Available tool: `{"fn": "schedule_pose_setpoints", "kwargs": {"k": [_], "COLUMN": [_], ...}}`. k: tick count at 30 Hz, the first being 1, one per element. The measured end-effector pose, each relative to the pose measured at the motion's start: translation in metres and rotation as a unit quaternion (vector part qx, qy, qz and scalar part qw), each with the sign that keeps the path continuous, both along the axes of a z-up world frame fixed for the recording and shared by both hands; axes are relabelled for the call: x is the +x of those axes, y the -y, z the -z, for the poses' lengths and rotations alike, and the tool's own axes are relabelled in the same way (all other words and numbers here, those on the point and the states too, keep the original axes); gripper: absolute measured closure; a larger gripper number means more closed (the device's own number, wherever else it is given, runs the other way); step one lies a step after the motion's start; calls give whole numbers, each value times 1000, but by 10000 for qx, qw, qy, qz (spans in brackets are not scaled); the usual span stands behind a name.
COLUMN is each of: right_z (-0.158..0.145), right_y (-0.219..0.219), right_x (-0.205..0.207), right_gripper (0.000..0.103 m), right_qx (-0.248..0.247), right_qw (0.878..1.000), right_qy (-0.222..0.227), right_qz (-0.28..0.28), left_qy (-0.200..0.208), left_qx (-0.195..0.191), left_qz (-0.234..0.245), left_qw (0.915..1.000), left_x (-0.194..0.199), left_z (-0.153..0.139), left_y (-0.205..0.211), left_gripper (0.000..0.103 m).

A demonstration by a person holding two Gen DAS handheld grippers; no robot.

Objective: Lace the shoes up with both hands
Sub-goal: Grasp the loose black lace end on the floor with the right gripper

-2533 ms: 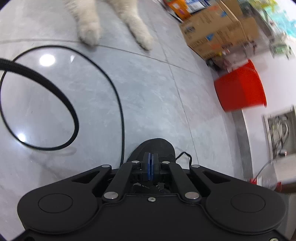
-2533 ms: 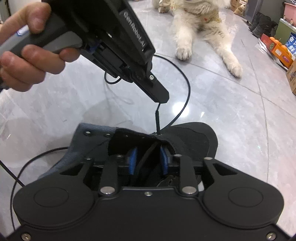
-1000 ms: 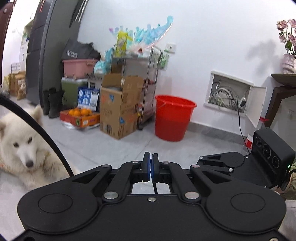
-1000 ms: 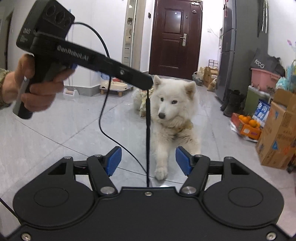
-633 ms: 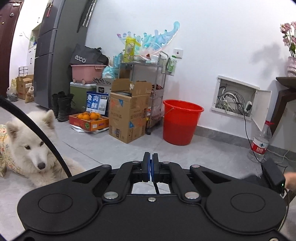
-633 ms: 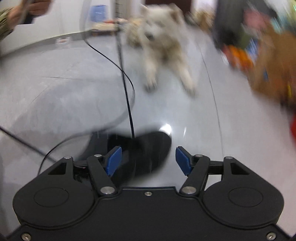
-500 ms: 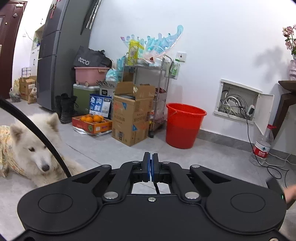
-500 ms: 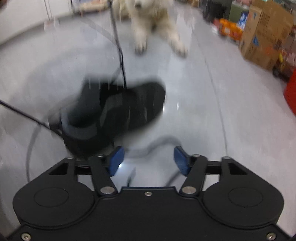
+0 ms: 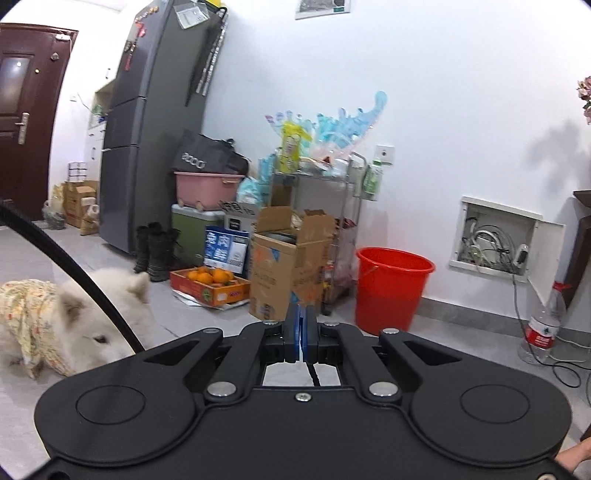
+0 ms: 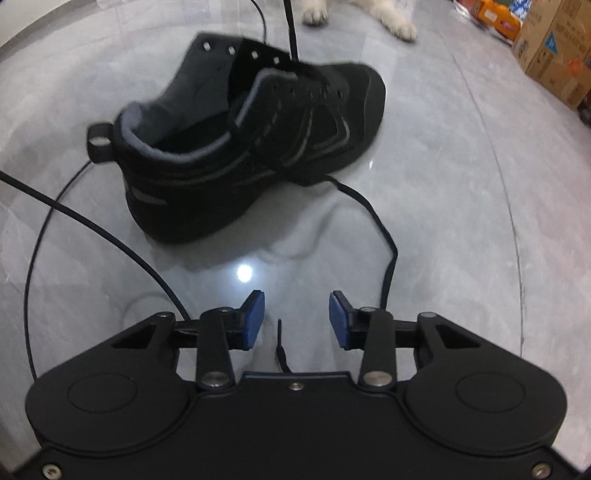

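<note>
A black shoe [image 10: 255, 140] lies tilted on the grey floor in the right wrist view, toe pointing away. One end of its black lace [image 10: 384, 236] runs from the shoe's near side across the floor, and its tip [image 10: 280, 350] lies between my open right gripper's [image 10: 296, 319] blue pads. Another stretch of lace [image 10: 290, 26] rises taut from the eyelets out of the top of the frame. My left gripper [image 9: 303, 326] is held high, facing the room, its blue pads shut on a thin black lace [image 9: 314, 371] hanging below them.
A white dog [image 9: 74, 325] lies on the floor at left; its paws [image 10: 314, 13] show beyond the shoe. A black cable [image 10: 92, 229] loops over the floor left of the shoe. A red bucket [image 9: 391, 288], cardboard boxes [image 9: 288, 266] and a fridge [image 9: 147, 147] stand along the wall.
My right gripper has dropped and tipped down toward the floor, nearing the lace tip, with its pads a little closer together. My left gripper has stayed high and shut on the lace.
</note>
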State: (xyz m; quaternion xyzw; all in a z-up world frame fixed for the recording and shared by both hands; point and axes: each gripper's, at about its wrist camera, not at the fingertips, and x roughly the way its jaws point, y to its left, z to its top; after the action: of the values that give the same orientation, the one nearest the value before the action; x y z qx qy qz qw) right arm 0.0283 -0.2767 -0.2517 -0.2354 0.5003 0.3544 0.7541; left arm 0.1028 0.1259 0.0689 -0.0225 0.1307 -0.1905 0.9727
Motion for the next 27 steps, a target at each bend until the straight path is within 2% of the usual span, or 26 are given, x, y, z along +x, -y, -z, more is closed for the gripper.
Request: {"fn": "schedule_pose_setpoints", "kwargs": {"k": [3,7,15,24,26,27], "right_z": [-3,2,14,15,14,15], "right_y": [4,9,1,1,1,0], "right_x": [-7,-15,-15,-8,-7,-5], "right_gripper": [59,59,59,64,65,65], "right_qx": [-27,-371,-575,-518,-557,-577], "right_qw": [9998,9981,9955,9949,9941,9938], "right_qy": [-127,-183,-324,-594,-635,-645], "right_qz": [-150,-467,-674,-627,-676,-704], "left_qy": [14,34,200,-112,-202,-230], "left_qx": [9,65,-33,170,201,219], "left_qz": [-87,-93,-115,60,121,142], "left_qw": [10000,9999,9997,9998,9995,9994], "left_x": [-1,-1,0,7,11,12], "left_z": [-2,-3,-19,-5,-3,-1], "left_y": [-6,-8,-12,-3,-1,-1], "left_gripper": [102,102,102,101,99,92]}}
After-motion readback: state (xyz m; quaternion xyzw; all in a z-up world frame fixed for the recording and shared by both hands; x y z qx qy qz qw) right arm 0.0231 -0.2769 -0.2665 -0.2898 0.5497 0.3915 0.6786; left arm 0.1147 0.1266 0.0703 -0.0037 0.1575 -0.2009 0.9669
